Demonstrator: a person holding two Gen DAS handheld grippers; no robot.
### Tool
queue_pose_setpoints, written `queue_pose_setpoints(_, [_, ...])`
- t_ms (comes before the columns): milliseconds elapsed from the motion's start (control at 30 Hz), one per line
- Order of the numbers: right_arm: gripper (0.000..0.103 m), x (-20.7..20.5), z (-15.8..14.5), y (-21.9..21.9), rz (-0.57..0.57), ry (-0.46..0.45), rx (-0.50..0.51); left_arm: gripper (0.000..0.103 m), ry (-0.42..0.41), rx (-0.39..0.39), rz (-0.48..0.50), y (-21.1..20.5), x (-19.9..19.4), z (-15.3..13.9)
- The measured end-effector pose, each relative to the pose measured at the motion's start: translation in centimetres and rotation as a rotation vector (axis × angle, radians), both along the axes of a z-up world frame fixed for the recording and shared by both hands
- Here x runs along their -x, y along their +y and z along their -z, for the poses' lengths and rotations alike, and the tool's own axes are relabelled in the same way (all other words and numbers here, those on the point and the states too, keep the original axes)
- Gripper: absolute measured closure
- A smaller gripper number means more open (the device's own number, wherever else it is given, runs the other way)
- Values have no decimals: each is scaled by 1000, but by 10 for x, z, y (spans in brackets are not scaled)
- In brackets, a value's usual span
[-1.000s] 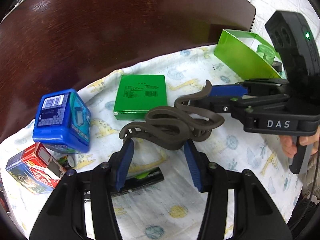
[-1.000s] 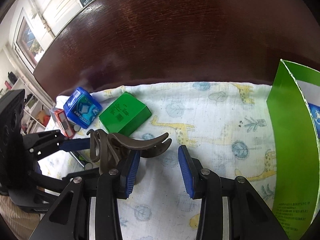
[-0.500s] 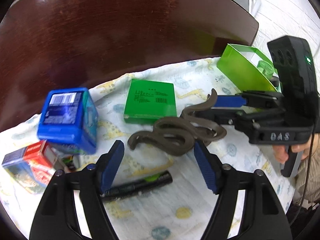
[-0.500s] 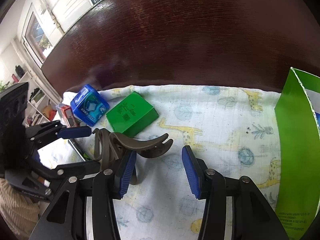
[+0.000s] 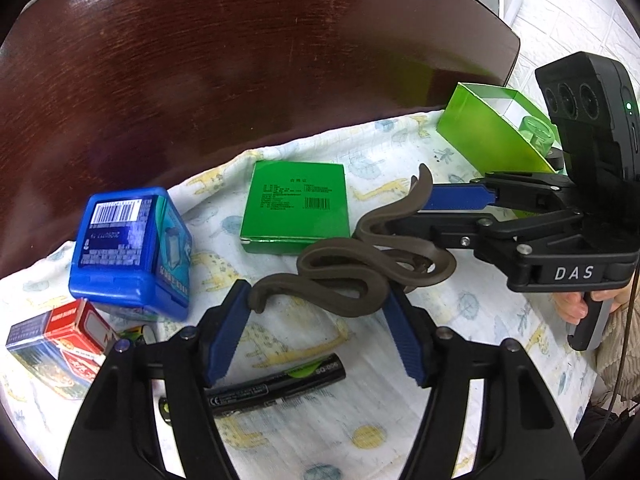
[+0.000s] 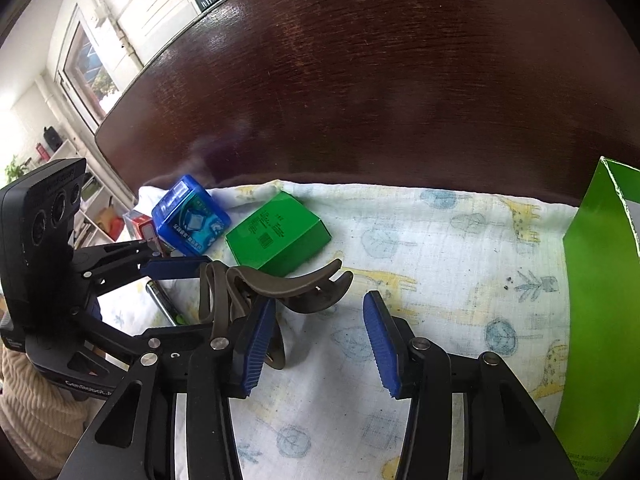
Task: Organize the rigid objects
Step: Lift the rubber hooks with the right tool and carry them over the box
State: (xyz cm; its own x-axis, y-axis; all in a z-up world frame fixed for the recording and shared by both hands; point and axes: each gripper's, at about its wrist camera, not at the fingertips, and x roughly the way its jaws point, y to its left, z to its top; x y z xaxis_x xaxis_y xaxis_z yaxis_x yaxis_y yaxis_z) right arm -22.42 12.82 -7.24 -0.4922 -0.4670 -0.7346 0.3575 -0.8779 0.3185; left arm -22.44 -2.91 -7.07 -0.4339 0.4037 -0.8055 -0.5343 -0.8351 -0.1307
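Crowding the hair clip [image 5: 352,276], boxes leave cloth [image 6: 460,280].

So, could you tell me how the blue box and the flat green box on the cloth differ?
The blue box is tall and chunky with rounded edges; the green box is low, flat and sharp-cornered. The blue box stands near the cloth's left edge; the green box lies nearer the middle. Both show a barcode on top.

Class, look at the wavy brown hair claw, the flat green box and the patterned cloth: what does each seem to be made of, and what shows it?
Brown hair claw: probably matte moulded plastic; smooth, dull, keeps its curves.
Flat green box: likely glossy printed cardboard; folded edges, barcode.
Patterned cloth: thin woven fabric, possibly cotton muslin; visible grid weave, soft wrinkles.
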Motion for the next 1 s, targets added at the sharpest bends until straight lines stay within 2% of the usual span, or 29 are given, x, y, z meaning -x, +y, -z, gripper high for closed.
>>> queue_pose_setpoints(133, [63,-7,-3,-1,-28,-12,18,38,8,34,21,4,-10,-5])
queue_pose_setpoints(300, [63,-36,-11,1,-50,4,-4,38,49,71,72,13,-38,-15])
queue_pose_setpoints(567, [63,-97,-15,22,-17,-14,4,38,76,113,186,44,-92,-17])
queue_pose_setpoints(767, [63,-132,5,37,-16,-67,-7,37,10,99,220,56,-113,6])
queue_pose_setpoints(900, [62,-139,9,42,7,-44,-26,37,-24,70,207,56,-116,13])
queue_pose_setpoints(1000, [52,-139,8,38,-1,5,-92,37,-27,65,197,58,-115,14])
